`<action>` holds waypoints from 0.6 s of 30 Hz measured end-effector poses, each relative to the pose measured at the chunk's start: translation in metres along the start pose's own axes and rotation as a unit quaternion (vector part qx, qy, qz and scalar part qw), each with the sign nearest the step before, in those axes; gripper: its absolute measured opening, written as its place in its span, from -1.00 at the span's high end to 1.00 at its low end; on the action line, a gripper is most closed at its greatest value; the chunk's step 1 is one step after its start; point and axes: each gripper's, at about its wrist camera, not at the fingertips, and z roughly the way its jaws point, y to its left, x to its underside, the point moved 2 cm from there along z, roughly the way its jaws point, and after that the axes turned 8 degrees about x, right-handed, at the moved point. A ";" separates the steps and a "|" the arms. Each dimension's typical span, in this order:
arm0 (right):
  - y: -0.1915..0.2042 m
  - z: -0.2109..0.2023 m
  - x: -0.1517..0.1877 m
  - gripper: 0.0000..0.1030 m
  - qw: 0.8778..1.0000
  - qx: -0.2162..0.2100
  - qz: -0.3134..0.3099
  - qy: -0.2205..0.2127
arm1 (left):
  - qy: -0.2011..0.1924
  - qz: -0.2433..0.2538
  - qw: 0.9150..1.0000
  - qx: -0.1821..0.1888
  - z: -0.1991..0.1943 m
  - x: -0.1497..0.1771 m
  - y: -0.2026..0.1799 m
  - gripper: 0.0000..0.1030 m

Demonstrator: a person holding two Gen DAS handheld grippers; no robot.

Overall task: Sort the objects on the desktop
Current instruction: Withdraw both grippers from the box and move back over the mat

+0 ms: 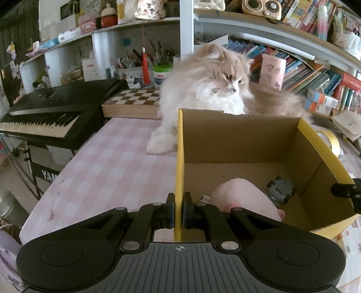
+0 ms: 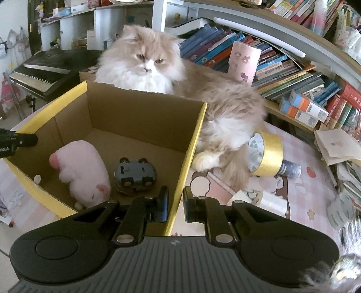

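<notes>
The left gripper (image 1: 178, 209) clamps the box (image 1: 248, 139) by its left wall, and the right gripper (image 2: 176, 202) clamps the right wall. Inside lie a plush (image 2: 83, 166) and a toy car (image 2: 135, 173), the plush partly hidden in the left view. A cat (image 2: 158, 74) sits close behind the box, and a tape roll (image 2: 268, 153) lies to the right.

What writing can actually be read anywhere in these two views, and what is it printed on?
"YAM", cut off at the frame edge: white letters on the keyboard stand.
"botAI", start hidden: on the left gripper body.
Red characters on the cardboard box outer wall: cropped, unreadable.
Book spines, hanging charm, small orange and blue boxes: too small or blurred.
</notes>
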 end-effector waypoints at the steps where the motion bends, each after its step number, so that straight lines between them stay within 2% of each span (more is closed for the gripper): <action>1: 0.000 0.002 -0.002 0.77 1.000 0.001 -0.001 0.000 | 0.000 0.001 1.000 -0.001 0.002 -0.002 0.000 0.89; 4: -0.001 0.004 -0.004 0.75 1.000 0.000 -0.005 0.003 | 0.001 0.001 1.000 -0.004 0.005 -0.003 -0.001 0.87; 6: -0.002 0.001 -0.003 0.67 1.000 -0.006 -0.003 -0.001 | -0.004 0.001 1.000 -0.005 0.002 -0.001 -0.002 0.69; 7: -0.003 -0.003 -0.001 0.34 1.000 -0.005 -0.003 -0.007 | -0.012 0.002 1.000 -0.001 -0.001 0.000 -0.003 0.53; 8: -0.004 -0.007 0.000 0.01 1.000 -0.003 0.000 -0.015 | -0.022 0.003 1.000 0.001 -0.006 0.001 -0.005 0.27; 9: -0.005 -0.012 0.001 -0.02 1.000 -0.004 0.003 -0.024 | -0.031 0.006 0.999 0.000 -0.012 0.003 -0.008 0.10; 10: -0.007 -0.017 0.001 -0.01 1.000 -0.005 0.007 -0.030 | -0.044 0.011 0.999 -0.002 -0.020 0.005 -0.011 -0.20; 11: -0.008 -0.022 0.001 -0.01 0.999 -0.004 0.012 -0.034 | -0.057 0.015 0.998 -0.003 -0.027 0.006 -0.015 -0.33; 18: -0.022 -0.074 0.017 -0.07 0.994 -0.005 0.066 -0.085 | -0.119 0.039 0.992 0.004 -0.086 0.016 -0.040 -0.66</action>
